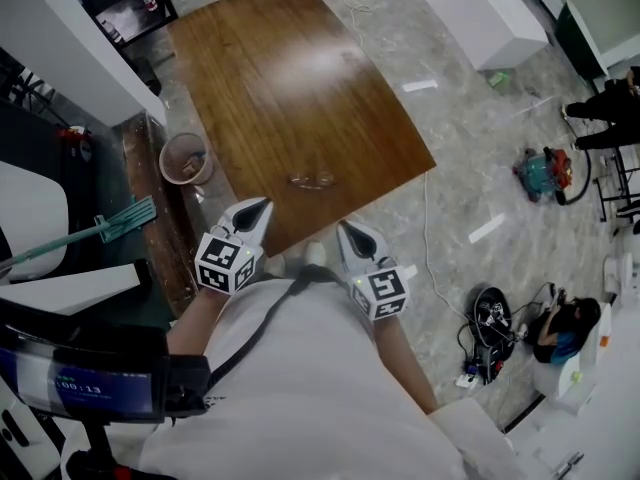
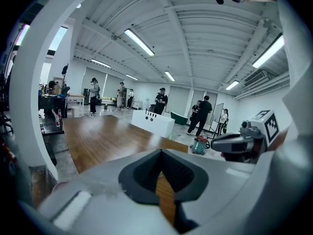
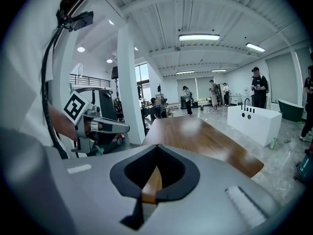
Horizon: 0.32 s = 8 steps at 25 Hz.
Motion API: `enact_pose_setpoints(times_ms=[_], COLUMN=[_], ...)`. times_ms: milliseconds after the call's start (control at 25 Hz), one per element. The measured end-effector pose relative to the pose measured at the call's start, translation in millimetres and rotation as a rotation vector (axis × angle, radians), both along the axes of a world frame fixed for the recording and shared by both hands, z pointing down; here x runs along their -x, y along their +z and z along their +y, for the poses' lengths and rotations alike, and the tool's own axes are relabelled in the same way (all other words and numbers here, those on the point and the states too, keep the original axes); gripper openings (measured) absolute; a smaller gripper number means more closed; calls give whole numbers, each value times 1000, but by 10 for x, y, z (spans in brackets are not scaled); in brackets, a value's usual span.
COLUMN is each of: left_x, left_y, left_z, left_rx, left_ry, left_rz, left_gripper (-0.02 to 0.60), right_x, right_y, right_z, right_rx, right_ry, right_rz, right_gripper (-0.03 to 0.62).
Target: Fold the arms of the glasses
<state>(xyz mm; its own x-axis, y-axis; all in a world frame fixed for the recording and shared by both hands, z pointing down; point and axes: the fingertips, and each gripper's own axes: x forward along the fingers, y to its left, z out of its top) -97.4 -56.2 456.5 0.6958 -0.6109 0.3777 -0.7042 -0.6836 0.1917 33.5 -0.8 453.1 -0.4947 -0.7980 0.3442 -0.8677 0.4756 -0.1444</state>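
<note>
A pair of thin-framed glasses [image 1: 313,180] lies on the brown wooden table [image 1: 290,78], close to its near edge. In the head view both grippers hover just short of that edge, nearer to me than the glasses. My left gripper [image 1: 261,208] points at them from the lower left, my right gripper [image 1: 346,228] from the lower right. Neither touches the glasses. In the left gripper view the jaws [image 2: 160,151] are pressed together with nothing between them. The right gripper [image 3: 156,146] is shut and empty in its own view too.
A round waste bin [image 1: 185,158] stands at the table's left side, with a teal mop [image 1: 120,223] near it. A white cabinet [image 1: 480,13] stands beyond the table. A teal and red machine [image 1: 541,174] and cables [image 1: 487,320] lie on the floor to the right. Several people stand further back [image 2: 160,101].
</note>
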Motion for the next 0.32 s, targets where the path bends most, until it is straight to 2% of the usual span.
enact_pose_setpoints(times_ms=[320], left_x=[-42], left_y=[26], left_z=[-8], left_rx=[16], left_ry=[-11], left_rz=[-5], left_gripper=[2], right_x=[-52], right_y=[-3], right_z=[-40], right_rx=[6], right_ry=[-6], right_rz=[8], right_gripper=[8])
